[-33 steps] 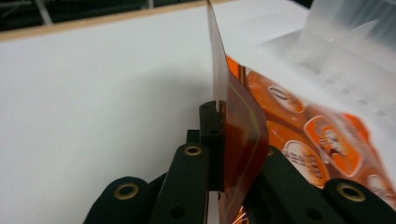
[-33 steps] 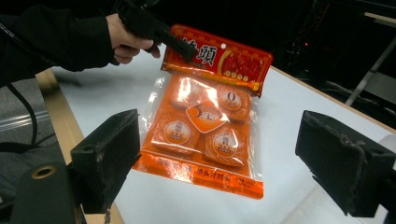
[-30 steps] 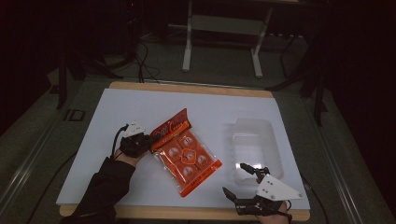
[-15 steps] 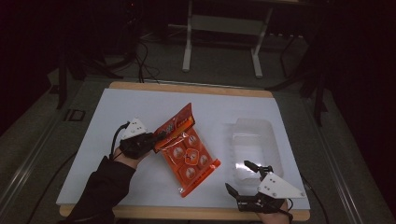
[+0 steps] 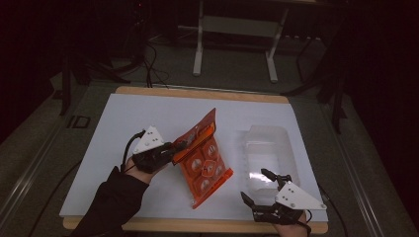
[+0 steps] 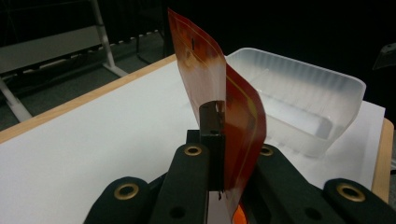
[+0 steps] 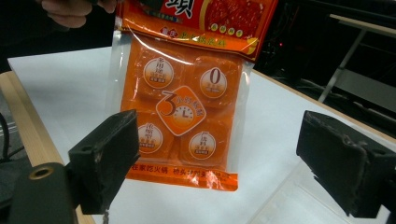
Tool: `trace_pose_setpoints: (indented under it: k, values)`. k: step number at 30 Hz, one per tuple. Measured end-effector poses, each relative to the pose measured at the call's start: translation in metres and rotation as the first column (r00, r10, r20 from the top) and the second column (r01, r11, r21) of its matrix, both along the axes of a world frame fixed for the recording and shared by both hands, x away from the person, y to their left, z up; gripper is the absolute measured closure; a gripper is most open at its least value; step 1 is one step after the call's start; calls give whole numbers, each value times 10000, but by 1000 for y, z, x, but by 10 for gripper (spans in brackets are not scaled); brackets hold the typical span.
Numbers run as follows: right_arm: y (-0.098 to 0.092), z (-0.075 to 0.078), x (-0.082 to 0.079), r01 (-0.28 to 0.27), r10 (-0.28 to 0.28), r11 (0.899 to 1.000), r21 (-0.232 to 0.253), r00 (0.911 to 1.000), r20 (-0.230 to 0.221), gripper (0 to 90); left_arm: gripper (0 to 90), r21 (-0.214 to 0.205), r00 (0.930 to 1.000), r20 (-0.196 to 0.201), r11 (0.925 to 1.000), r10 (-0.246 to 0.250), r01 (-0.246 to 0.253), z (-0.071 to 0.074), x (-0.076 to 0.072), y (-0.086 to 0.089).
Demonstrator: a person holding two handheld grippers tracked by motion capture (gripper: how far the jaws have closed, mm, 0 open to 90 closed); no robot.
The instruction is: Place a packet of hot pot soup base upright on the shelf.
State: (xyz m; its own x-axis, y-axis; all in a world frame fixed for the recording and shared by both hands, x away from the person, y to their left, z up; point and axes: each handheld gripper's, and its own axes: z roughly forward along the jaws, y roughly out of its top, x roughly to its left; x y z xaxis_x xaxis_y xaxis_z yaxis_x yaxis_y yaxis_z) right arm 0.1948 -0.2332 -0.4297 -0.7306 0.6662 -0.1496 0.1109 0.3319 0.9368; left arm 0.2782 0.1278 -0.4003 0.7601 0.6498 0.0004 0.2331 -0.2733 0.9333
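An orange packet (image 5: 203,158) with several round cubes sealed inside hangs tilted over the middle of the white sheet, its lower edge near the table. My left gripper (image 5: 177,146) is shut on the packet's upper left edge; in the left gripper view the packet (image 6: 224,102) stands edge-on between the closed jaws. My right gripper (image 5: 257,185) is open near the table's front edge, right of the packet. In the right gripper view the packet (image 7: 187,98) faces the camera between the spread jaws, farther off.
A clear plastic tub (image 5: 269,148) sits on the right of the white sheet (image 5: 123,128), just behind my right gripper. The wooden table edge (image 5: 197,93) runs along the back. A metal stand (image 5: 237,29) is on the dark floor beyond.
My left gripper has lifted the packet off the sheet and tipped it upright. The right gripper has shifted slightly right near the front edge, still open.
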Motion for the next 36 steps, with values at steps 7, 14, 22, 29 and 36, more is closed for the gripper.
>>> trace_pose_setpoints:
  k: [7,14,22,29,36]
  values:
    - [0,1,0,24,-24,10000,3,10000,-66,131,898,-27,9999,152,10000,32,-31,6,-6,-9]
    - [-2,1,1,135,-134,9999,24,9999,-96,131,898,-441,9987,472,9988,-176,197,13,-14,-16]
    - [-3,1,2,146,-146,9999,78,9999,-42,137,898,-644,9947,932,9967,-429,490,30,-20,-26]
    - [-9,4,3,118,-111,9984,552,9999,-130,170,898,-661,9899,1219,9946,-720,804,39,-26,-26]
    - [-13,7,5,124,-114,9970,759,9998,-137,170,897,-863,9832,1514,9895,-1023,1162,53,-34,-16]
